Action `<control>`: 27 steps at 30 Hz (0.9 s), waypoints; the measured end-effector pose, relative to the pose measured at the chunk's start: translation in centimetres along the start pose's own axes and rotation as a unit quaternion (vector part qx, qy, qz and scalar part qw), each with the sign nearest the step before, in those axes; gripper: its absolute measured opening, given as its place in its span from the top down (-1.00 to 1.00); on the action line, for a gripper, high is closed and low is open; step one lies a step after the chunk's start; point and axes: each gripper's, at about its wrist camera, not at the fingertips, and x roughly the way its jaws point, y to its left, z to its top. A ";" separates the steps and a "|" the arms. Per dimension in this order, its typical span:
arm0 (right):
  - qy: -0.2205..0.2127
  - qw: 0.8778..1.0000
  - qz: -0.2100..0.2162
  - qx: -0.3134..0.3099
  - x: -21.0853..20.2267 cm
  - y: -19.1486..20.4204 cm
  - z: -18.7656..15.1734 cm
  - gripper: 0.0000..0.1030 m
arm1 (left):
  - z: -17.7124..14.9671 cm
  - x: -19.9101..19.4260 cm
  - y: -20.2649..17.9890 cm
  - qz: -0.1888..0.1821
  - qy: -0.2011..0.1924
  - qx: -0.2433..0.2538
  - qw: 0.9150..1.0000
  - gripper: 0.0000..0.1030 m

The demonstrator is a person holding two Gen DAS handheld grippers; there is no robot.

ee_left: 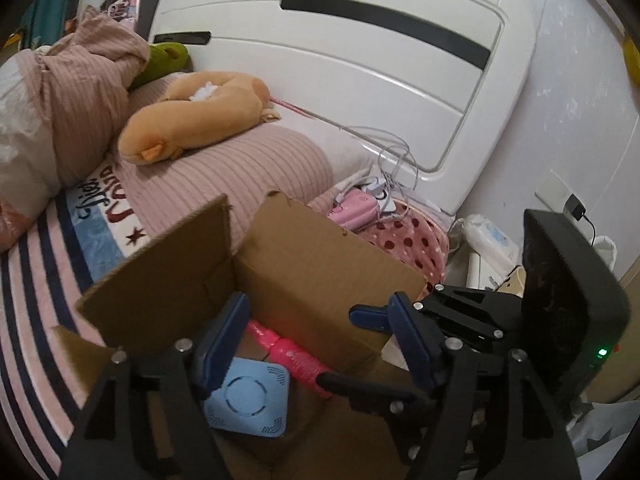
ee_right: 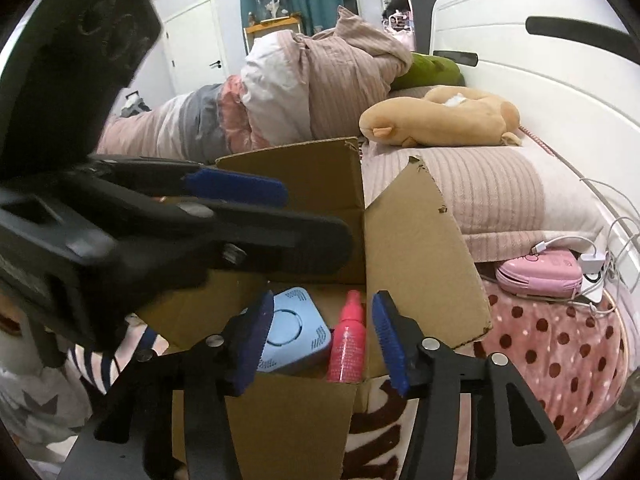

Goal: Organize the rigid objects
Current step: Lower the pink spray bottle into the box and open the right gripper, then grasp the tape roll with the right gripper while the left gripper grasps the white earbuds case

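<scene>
An open cardboard box [ee_left: 320, 272] [ee_right: 420, 248] stands on the bed. Inside lie a light blue square device [ee_left: 250, 400] [ee_right: 294, 332] and a pink spray bottle [ee_left: 292, 354] [ee_right: 348, 340]. My left gripper [ee_left: 320, 340] is open and empty, hovering over the box opening. My right gripper [ee_right: 320, 340] is open and empty at the box's near edge, with the bottle seen between its fingers. In the left wrist view the right gripper [ee_left: 384, 320] reaches in from the right. In the right wrist view the left gripper [ee_right: 256, 208] hangs over the box from the left.
A tan plush toy [ee_left: 192, 116] [ee_right: 440, 120] lies on a pink ribbed pillow [ee_right: 480, 196]. A pink case [ee_left: 356, 208] [ee_right: 540, 272] with white chargers and cables sits by the white headboard [ee_left: 360, 60]. A bundled quilt [ee_right: 320, 76] lies beyond the box.
</scene>
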 end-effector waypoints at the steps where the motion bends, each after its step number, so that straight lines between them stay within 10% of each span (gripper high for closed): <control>1: 0.001 1.000 -0.001 0.001 0.1 0.0 0.1 0.06 | 0.0 -0.4 0.2 0.002 -0.003 -0.002 1.000 -0.37; 10: -0.044 0.999 0.028 0.002 -1.9 3.0 2.1 -0.61 | -2.4 -9.1 3.1 0.050 -0.070 -0.029 0.996 -0.46; 20: -0.087 0.987 0.124 -0.057 -2.0 13.2 5.3 -0.63 | -10.3 -18.6 10.8 0.150 -0.125 -0.111 0.975 -0.55; 27: -0.009 0.969 0.221 -0.115 3.4 20.7 3.7 -0.63 | -17.6 -20.5 16.6 0.205 -0.110 -0.172 0.957 -0.55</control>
